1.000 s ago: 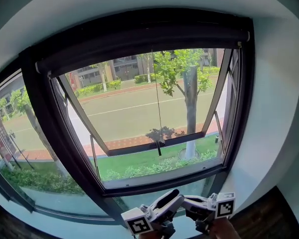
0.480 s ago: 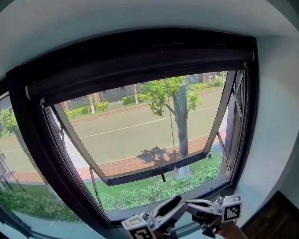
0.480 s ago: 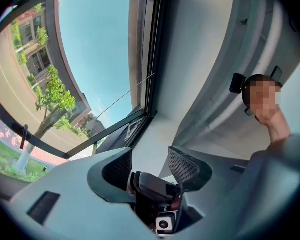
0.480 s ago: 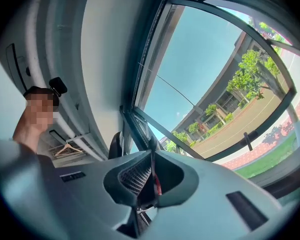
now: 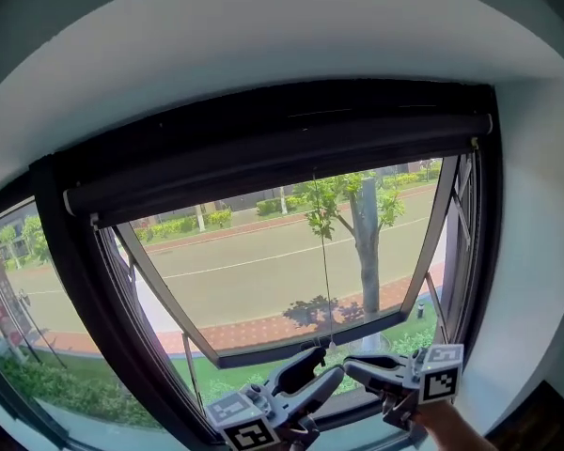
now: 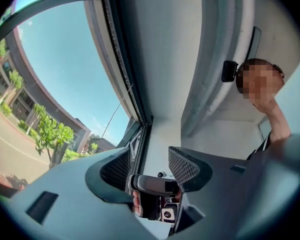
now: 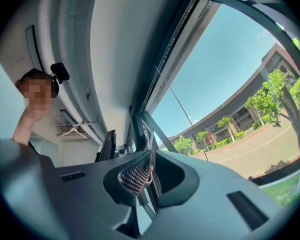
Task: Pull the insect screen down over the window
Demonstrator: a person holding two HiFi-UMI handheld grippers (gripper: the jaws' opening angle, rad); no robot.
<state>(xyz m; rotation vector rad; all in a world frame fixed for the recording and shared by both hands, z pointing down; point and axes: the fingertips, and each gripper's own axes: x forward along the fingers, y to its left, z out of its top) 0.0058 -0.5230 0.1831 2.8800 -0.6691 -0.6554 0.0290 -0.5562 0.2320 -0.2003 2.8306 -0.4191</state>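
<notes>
- The insect screen (image 5: 273, 158) is rolled up dark along the top of the window (image 5: 75, 280), high above both sets of fingers.
- A thin cord (image 5: 323, 252) hangs down from it. Its low end comes down just above the tips of the fingers.
- The left gripper (image 6: 149, 166) has its fingers wide apart. They pinch nothing. Only the other gripper shows in the gap, farther off.
- The right gripper (image 7: 149, 173) has its fingers pressed together with nothing between them. The cord shows beyond them, off to one side.
- Both grippers point up at the window, and their fingertips are close to each other.
</notes>
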